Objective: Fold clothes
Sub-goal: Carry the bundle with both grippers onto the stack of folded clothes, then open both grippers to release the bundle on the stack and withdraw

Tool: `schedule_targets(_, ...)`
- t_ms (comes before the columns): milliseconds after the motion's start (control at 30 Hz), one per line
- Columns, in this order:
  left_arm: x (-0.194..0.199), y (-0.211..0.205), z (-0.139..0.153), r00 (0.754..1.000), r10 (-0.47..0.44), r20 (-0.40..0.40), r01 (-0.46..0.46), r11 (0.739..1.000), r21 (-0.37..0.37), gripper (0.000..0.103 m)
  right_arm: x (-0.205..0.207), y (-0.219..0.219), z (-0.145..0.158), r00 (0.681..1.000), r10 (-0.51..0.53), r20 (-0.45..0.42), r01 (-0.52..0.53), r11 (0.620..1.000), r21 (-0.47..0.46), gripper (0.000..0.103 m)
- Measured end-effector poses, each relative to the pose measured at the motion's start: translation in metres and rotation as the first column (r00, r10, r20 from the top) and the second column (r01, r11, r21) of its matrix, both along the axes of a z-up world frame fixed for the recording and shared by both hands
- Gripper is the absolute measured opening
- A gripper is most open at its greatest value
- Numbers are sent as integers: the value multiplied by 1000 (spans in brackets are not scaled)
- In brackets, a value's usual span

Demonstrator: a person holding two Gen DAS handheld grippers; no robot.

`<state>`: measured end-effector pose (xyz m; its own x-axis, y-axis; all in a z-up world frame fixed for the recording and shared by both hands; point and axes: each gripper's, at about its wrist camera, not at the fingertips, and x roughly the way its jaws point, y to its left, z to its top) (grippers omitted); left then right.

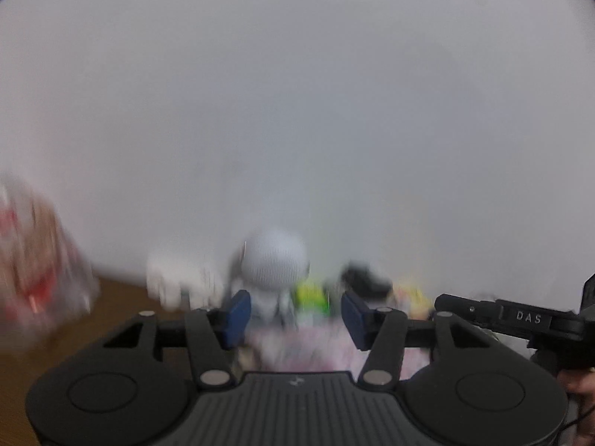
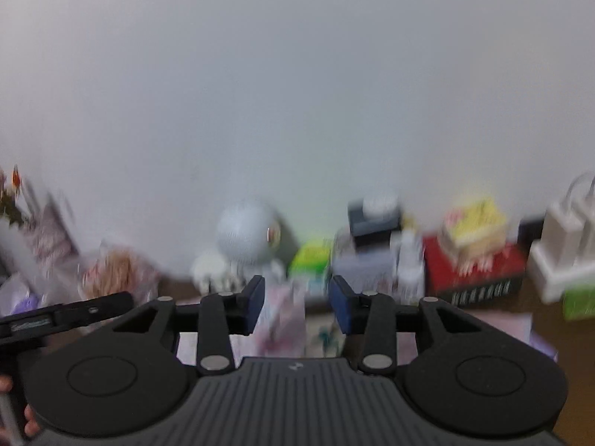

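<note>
Both tongs spread, gripping nothing

The left tongs (image 1: pixel 295 316) and right tongs (image 2: pixel 296 304) are hovering with jaws apart over a blurred pink garment (image 2: pixel 282 319) lying on the brown surface (image 1: pixel 122 297); a white mesh ball (image 2: pixel 245 236) is standing far behind.

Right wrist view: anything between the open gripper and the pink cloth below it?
Nothing visible. The right gripper is open and empty, and the pale pink garment lies directly beyond its fingers. The clutter stands farther back by the wall. Blur limits certainty.
</note>
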<state>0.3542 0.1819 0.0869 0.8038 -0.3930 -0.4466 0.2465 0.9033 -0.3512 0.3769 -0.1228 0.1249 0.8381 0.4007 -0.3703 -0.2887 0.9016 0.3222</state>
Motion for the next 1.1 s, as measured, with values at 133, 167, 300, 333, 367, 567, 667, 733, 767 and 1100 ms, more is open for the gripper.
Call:
schedule_targets(133, 5, -21, -9, 1000, 4, 1, -4, 997, 74, 17, 13, 31, -13, 998, 67, 14, -66, 996, -54, 12)
schedule_targets(167, 7, -27, -11, 1000, 5, 1, -5, 996, 93, 15, 20, 39, -24, 997, 71, -14, -72, 993, -90, 11)
schedule_targets(300, 8, -38, -20, 1000, 17, 10, -18, 994, 106, 15, 39, 58, -76, 993, 26, -112, -51, 972, -229, 10)
schedule_targets(333, 6, -33, -19, 1000, 25, 1, -25, 998, 62, 15, 37, 58, -78, 995, 28, -98, -51, 969, -243, 10)
schedule_targets(367, 2, -25, -14, 1000, 30, -3, -30, 999, 26, 15, 35, 55, -72, 995, 24, -96, -46, 970, -239, 10)
schedule_targets(567, -56, -4, 64, 984, 165, 59, -160, 983, -90, 27, -27, 15, 9, 998, -53, 17, 55, 994, -98, 13)
schedule_targets(667, -123, -14, 99, 977, 198, 77, -193, 979, -61, 48, -94, -6, 49, 992, -89, 87, 89, 996, 6, 19)
schedule_targets(733, -173, -26, 109, 978, 190, 86, -190, 982, -10, 67, -146, -16, 60, 990, -96, 100, 93, 995, 39, 38)
schedule_targets(767, -200, -36, 106, 980, 179, 92, -184, 982, 41, 68, -174, -21, 61, 990, -102, 102, 97, 994, 49, 42)
schedule_targets(1100, -356, -111, 13, 983, 177, -48, -155, 942, 297, 80, -354, -68, -22, 999, 8, -40, -10, 999, -34, 80)
